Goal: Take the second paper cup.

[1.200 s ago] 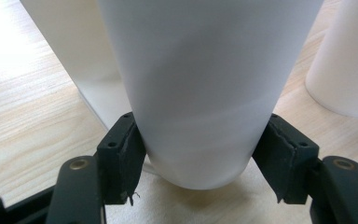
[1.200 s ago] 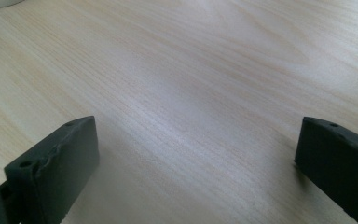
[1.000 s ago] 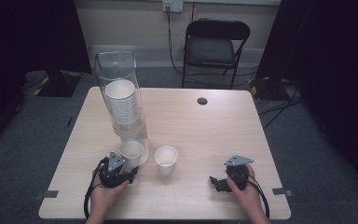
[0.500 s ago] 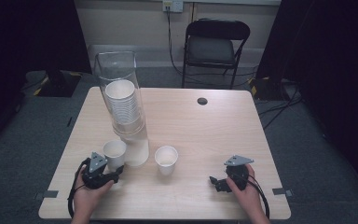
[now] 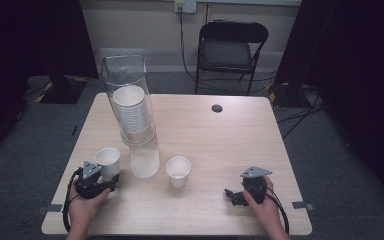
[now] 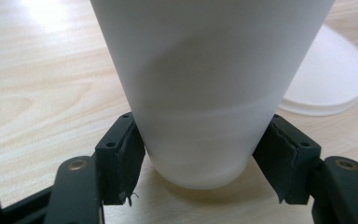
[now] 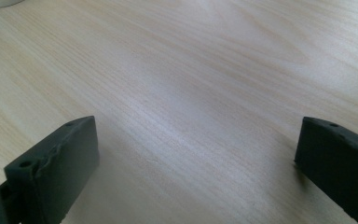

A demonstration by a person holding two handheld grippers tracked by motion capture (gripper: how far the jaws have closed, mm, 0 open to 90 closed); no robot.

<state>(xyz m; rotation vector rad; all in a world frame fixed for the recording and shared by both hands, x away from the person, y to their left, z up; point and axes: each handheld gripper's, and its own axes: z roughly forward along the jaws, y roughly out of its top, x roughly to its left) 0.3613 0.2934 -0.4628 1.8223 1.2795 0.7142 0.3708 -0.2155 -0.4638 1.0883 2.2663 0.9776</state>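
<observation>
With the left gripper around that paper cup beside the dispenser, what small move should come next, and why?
Probably open the left gripper and back it off. Its pads press the cup low on both sides, and the cup seems to stand upright on the table, apart from the clear cup dispenser and the second cup. The right gripper rests open.

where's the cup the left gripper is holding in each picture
High view: the cup stands near the table's front left, just left of the clear tube, with the left gripper at its base.
Left gripper view: the cup rises up the middle, both pads pressed on its lower wall.
Right gripper view: I can't make it out here.
Shared landmark: the pale wood table.
</observation>
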